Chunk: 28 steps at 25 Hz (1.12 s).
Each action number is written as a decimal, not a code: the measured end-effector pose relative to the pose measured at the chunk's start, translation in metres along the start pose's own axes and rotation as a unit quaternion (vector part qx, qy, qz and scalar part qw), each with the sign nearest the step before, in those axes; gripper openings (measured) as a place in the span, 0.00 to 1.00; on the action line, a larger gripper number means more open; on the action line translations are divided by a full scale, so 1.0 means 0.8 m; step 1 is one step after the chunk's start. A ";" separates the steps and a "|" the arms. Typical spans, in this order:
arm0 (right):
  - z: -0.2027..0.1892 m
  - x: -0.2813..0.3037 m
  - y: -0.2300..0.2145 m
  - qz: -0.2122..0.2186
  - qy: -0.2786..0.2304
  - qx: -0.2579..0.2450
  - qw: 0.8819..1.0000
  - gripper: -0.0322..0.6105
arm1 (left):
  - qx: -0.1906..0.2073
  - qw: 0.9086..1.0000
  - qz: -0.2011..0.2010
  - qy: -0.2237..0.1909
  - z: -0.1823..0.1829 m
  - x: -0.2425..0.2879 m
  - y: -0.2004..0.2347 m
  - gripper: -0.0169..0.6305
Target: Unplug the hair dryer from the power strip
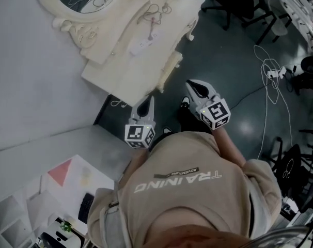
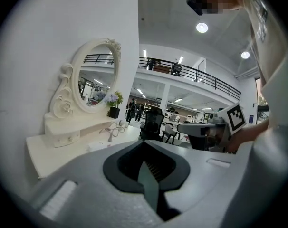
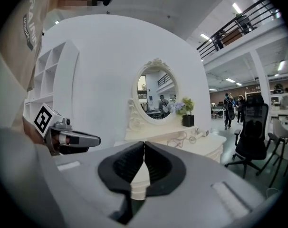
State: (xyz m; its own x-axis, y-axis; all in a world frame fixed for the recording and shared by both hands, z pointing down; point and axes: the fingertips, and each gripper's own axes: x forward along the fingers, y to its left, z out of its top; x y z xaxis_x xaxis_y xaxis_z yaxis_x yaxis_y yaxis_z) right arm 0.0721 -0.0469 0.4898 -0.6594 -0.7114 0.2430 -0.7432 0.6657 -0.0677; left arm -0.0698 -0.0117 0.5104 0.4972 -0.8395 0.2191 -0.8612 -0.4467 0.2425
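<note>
Short of the dressing table (image 1: 123, 68), left tool (image 1: 146, 104) and right tool (image 1: 193, 87) outstretched abreast, both clenched empty.

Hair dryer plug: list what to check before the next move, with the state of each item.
1. Left gripper empty: ok, jaws shut with nothing between them.
2. Right gripper empty: ok, jaws shut with nothing between them.
3. Jaws open for a grasp: not ok, both pairs are shut.
4. Power strip found: ok, it lies on the white table.
5. Plug seated in the strip: cannot tell, too small to make out.
6. Grippers at the strip: not ok, both are over the floor, short of the table's edge.
</note>
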 end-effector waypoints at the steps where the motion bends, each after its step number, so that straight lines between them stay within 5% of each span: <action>1: 0.000 0.009 -0.009 0.007 -0.001 0.002 1.000 0.06 | 0.000 1.000 0.006 0.003 0.001 0.008 0.002 0.03; 16: 0.009 0.129 -0.197 0.118 -0.006 0.020 0.993 0.06 | 0.002 0.996 0.086 0.003 0.080 0.215 0.002 0.03; 22: 0.003 0.168 -0.218 0.135 -0.002 0.036 0.990 0.06 | 0.026 0.995 0.092 0.032 0.078 0.248 0.017 0.03; 28: -0.007 0.215 -0.220 0.132 0.017 0.033 0.991 0.06 | -0.005 0.996 0.085 0.024 0.073 0.271 0.070 0.03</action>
State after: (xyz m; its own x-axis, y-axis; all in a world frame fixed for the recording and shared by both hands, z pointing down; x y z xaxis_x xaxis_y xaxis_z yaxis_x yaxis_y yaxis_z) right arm 0.0896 -0.2854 0.5487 -0.8279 -0.5061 0.2416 -0.5524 0.8103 -0.1956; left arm -0.0166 -0.2369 0.5161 0.3497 -0.8868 0.3021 -0.9321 -0.2969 0.2074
